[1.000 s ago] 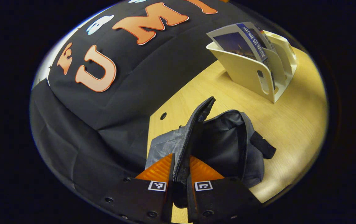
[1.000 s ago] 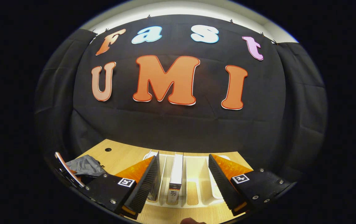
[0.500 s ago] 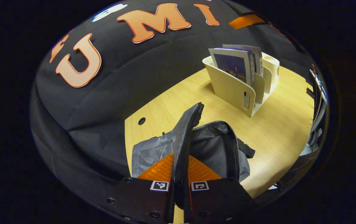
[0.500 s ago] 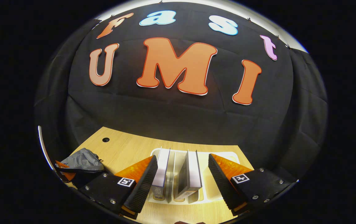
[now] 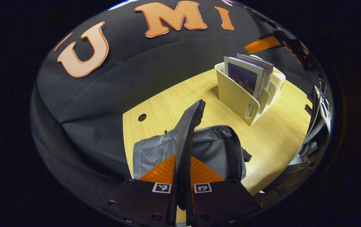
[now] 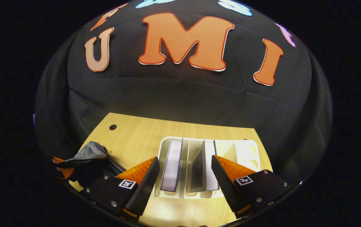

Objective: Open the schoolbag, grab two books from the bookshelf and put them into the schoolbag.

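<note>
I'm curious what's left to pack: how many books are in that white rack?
2. One book stands in the rack's leftmost slot; the other book leans in the next slot to its right. The remaining slots look empty, though their bottoms are partly hidden.

Left gripper [image 5: 183, 176] is clamped tight, both fingers pressing on the upright zippered flap of the grey fabric schoolbag [image 5: 188, 132] and holding that flap raised. Right gripper [image 6: 183, 176] hangs with its jaws spread wide, fingers straddling the air and touching nothing, pointed forward and tipped downward. At the far edge of the left gripper view, a dark shape with a bright strip is probably the right gripper, though it's too distorted to be sure.
</note>
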Demonstrator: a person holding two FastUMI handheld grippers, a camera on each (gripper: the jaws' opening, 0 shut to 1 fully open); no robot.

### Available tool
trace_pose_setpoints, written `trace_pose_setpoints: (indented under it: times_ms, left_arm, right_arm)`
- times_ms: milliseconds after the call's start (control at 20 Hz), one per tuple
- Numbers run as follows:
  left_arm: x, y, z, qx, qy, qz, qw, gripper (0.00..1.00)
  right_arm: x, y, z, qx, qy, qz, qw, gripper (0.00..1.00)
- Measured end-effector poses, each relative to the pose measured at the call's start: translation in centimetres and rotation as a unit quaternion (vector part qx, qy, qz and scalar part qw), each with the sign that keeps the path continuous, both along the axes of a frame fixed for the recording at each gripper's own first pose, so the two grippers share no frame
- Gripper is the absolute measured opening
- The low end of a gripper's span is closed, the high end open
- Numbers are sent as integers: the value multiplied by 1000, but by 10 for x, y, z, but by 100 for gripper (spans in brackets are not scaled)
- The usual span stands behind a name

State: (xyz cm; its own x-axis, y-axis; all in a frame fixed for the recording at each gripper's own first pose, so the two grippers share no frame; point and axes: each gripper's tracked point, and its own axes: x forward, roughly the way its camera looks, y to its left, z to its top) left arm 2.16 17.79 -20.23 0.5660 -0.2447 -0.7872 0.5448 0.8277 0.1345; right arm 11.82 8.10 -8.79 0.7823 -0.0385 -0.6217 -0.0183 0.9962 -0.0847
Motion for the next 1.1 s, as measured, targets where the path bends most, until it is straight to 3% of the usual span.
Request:
trace_pose_setpoints:
  times_ms: [400, 600, 650, 700, 750, 800, 850, 900, 950, 1100]
  left_arm:
    - [10, 9, 16, -7, 30, 14, 999, 10]
    - [11, 9, 18, -8, 45, 16, 999, 10]
    - [10, 10, 17, -8, 45, 17, 999, 10]
    - [11, 10, 16, -7, 47, 19, 999, 10]
    - [9, 12, 17, -6, 46, 21, 999, 10]
    - [9, 12, 16, -5, 46, 23, 999, 10]
    - [9, 13, 15, -5, 45, 25, 999, 9]
    - [8, 13, 15, -6, 46, 27, 999, 9]
    - [7, 13, 15, -8, 47, 29, 998, 9]
    - [4, 11, 12, -10, 48, 32, 998, 9]
  right_arm:
    - [12, 6, -45, 7, 142, 14, 990, 98]
    - [18, 18, -69, 35, 207, 15, 978, 88]
    - [18, 16, -74, 33, 219, 9, 975, 81]
    - [21, 14, -79, 31, 229, 6, 973, 67]
    - [21, 12, -83, 28, 239, -1, 971, 66]
    - [21, 14, -87, 30, 247, -2, 968, 72]
    - [20, 16, -91, 30, 254, -4, 967, 55]
    - [19, 17, -93, 32, 258, -8, 966, 58]
    - [21, 16, -90, 36, 258, -16, 965, 42]
    - [20, 21, -80, 68, 255, -19, 964, 34]
